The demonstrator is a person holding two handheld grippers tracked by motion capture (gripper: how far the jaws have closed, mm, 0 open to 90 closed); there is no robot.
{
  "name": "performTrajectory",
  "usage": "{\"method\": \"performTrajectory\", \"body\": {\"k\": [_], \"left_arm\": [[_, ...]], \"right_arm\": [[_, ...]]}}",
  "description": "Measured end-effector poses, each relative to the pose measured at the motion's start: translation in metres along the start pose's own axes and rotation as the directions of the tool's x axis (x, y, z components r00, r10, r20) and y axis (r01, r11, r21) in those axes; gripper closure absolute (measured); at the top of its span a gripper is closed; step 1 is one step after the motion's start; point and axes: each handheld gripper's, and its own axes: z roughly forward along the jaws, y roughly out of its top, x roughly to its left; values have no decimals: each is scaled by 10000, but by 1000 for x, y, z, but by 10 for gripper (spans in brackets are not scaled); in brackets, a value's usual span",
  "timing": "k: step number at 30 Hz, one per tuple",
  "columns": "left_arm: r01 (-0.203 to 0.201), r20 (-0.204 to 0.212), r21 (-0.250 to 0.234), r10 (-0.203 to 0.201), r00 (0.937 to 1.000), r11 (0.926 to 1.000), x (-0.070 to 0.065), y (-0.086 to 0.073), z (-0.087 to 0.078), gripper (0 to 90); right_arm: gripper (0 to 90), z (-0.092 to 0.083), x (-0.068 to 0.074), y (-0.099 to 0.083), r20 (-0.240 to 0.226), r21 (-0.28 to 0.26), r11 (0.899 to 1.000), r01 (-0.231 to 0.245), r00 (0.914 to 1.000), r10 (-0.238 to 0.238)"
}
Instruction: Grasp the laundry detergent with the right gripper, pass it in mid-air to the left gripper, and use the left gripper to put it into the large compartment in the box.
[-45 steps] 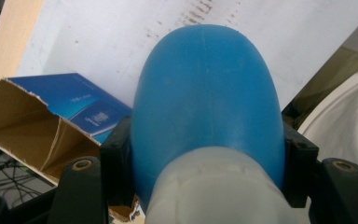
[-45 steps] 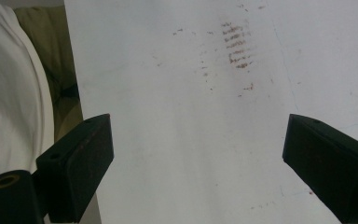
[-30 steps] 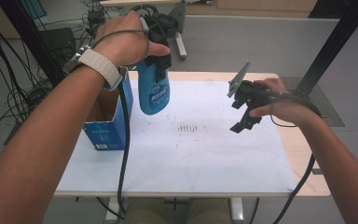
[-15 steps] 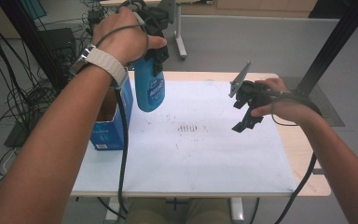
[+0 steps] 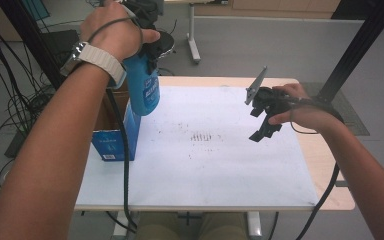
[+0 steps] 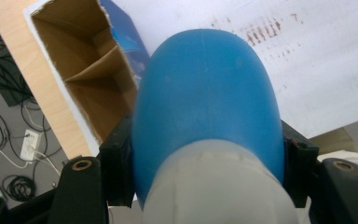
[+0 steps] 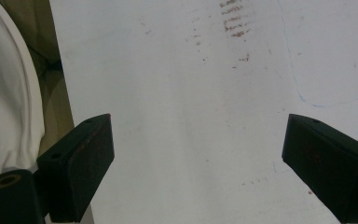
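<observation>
Blue bottle being lifted further above open box at bench left edge, pinched in left gripper jaws; right gripper jaws spread, idle. Slipping risked through smooth, rounded body.

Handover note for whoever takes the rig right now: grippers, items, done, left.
Left gripper: shut on the blue plastic bottle with a white cap, held in the air over the open blue cardboard box at the table's left edge.
Right gripper: open, holding nothing, above the white paper sheet.
Done: bottle gripped and lifted.
Left: probably lower it into the box or set it down, then release.
</observation>
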Motion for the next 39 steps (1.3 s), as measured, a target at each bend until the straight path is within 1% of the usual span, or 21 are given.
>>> {"method": "performTrajectory", "body": {"k": [5, 7, 10, 12, 13, 14, 15, 16, 18, 20, 22, 24, 31, 34, 35, 37, 39], "left_arm": [[344, -24, -45, -344, 9994, 9994, 11, -2, -2, 375], [436, -5, 29, -436, 9990, 9990, 16, -3, -2, 376], [759, -18, -6, -759, 9971, 9971, 24, -5, -3, 375], [823, -47, 8, -823, 9966, 9966, 28, -5, -3, 375], [946, -55, -39, -946, 9955, 9955, 30, -6, -3, 375], [970, -79, 21, -970, 9953, 9953, 32, -6, -3, 375], [1024, -70, -78, -1024, 9947, 9947, 33, -6, -3, 375], [1118, -61, -185, -1119, 9937, 9936, 36, -7, -3, 375], [1265, -48, -112, -1265, 9920, 9919, 41, -8, -3, 375], [1403, -42, -142, -1404, 9901, 9900, 45, -9, -3, 375], [1513, -101, -48, -1513, 9884, 9885, 49, -9, -2, 375], [1598, -171, -65, -1599, 9870, 9871, 52, -9, -2, 375], [2091, -196, -131, -2094, 9776, 9778, 65, -13, -1, 375], [2249, -249, -176, -2253, 9740, 9742, 70, -14, 1, 375], [2279, -265, -118, -2282, 9733, 9736, 72, -15, 1, 375], [2405, -255, -251, -2411, 9702, 9703, 76, -16, 2, 375], [2477, -253, -228, -2483, 9684, 9686, 78, -18, 4, 375]], "right_arm": [[90, 3, -3, -1, -51, -5, 10000, -72, 10000, 72], [90, 4, -4, 0, -81, -21, 10000, -89, 9999, 89], [90, 6, -5, 1, -116, -41, 9999, -97, 9999, 96], [90, 7, -6, 1, -140, -21, 9999, -119, 9998, 118], [90, 7, -7, 2, -139, -5, 9999, -119, 9998, 118], [90, 8, -7, 2, -141, 5, 9999, -133, 9998, 134], [90, 8, -8, 2, -153, -23, 9999, -134, 9998, 134], [90, 8, -8, 2, -165, -10, 9999, -124, 9998, 124], [90, 9, -9, 2, -167, 22, 9999, -144, 9998, 145], [90, 9, -10, 1, -170, 4, 9999, -142, 9998, 142], [90, 9, -10, 1, -161, 11, 9998, -200, 9997, 200], [90, 9, -11, 1, -180, -10, 9998, -208, 9996, 208], [90, 8, -12, -1, -147, -52, 9996, -271, 9995, 270], [90, 7, -12, -1, -131, -68, 9996, -288, 9995, 287], [90, 7, -12, -1, -117, -69, 9995, -298, 9995, 297], [90, 7, -12, -2, -108, -74, 9995, -321, 9994, 320], [90, 6, -12, -2, -104, -98, 9993, -355, 9993, 354]]}}
